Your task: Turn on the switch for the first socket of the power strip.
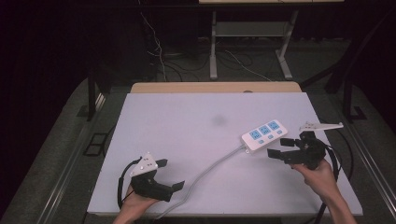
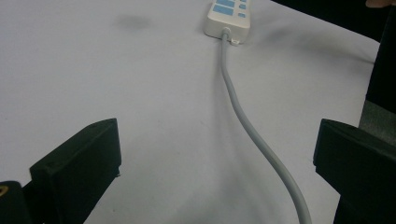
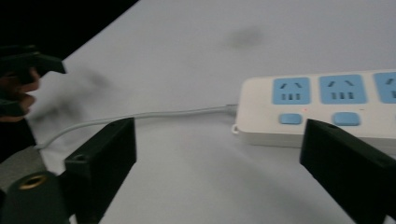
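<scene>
counter (image 1: pixel 187 135) top: matt white sheet, smooth, one faint grey smudge (image 1: pixel 218 121). wood edge at far side. power strip (image 1: pixel 264 134): glossy white plastic, blue socket faces. its cord (image 2: pixel 254 135): smooth grey rubbery sheath. gripper fingers (image 3: pixel 102 161): matt black plastic.

We see most of the white table top (image 1: pixel 187 135) lying bare across the centre and upper left of the high view, open for passage. At right of centre the power strip (image 1: pixel 265 134) blocks the way, just beside the wide-apart right gripper (image 1: pixel 280 147). Its grey cord (image 1: pixel 210 170) cuts diagonally to the bottom edge, near the wide-apart left gripper (image 1: pixel 170 175).
</scene>
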### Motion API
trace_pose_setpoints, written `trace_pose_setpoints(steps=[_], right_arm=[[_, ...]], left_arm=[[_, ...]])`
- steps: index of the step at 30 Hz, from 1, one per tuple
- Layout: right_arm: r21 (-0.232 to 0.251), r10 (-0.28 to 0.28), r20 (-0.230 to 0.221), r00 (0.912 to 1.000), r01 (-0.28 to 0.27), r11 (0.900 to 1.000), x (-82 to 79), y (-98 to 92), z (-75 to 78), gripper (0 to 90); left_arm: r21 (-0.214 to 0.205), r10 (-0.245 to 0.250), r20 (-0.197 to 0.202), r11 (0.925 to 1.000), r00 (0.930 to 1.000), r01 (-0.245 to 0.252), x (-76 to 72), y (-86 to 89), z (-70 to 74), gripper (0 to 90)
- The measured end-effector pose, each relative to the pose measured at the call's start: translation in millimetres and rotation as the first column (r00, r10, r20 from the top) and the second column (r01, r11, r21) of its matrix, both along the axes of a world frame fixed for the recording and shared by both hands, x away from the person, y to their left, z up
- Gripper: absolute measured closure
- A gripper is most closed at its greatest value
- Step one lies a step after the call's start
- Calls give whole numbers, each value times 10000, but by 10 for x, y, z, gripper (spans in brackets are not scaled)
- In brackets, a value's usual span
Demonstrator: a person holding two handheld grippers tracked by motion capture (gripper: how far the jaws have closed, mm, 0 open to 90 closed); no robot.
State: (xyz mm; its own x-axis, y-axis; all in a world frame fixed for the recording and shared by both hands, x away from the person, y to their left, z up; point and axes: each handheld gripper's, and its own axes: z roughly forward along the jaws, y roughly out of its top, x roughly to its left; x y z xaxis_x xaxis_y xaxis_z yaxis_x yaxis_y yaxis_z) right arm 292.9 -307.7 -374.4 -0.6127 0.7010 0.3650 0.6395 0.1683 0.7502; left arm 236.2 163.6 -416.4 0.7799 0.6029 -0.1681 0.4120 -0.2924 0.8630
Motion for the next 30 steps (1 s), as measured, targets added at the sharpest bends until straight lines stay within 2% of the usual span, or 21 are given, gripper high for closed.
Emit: trace_pose_setpoints(steps=[1, 2, 8, 16, 20, 24, 30], right_arm=[[93, 33, 56, 10000, -33, 10000, -30, 3, -13, 6], [100, 2, 123, 9999, -3, 10000, -55, 7, -28, 2], [352, 76, 262, 9996, -86, 9993, -193, -9, -115, 2], [329, 182, 279, 9994, -191, 9993, -306, -1, -251, 2], [370, 188, 600, 9980, -210, 9991, -367, 32, -327, 2], [310, 260, 822, 9963, -286, 9991, -426, 73, -394, 2], [134, 313, 849, 9959, -326, 9994, -487, 97, -472, 2]], left_arm=[[-10, -19, 10, 10000, 10000, 19, 0, 0, 1, 0], [-30, -13, 3, 10000, 10000, 13, -2, 0, 2, 0], [-27, 25, -13, 10000, 10000, -25, 0, 1, 0, 0], [0, 24, -22, 10000, 10000, -24, 3, 4, -4, 0], [-151, 9, -16, 9999, 10000, -9, 4, 19, 2, 0], [-233, 7, 41, 9997, 10000, -7, 3, 34, 13, 0], [-235, 67, 9, 9997, 10000, -66, 4, 40, 12, 0]])
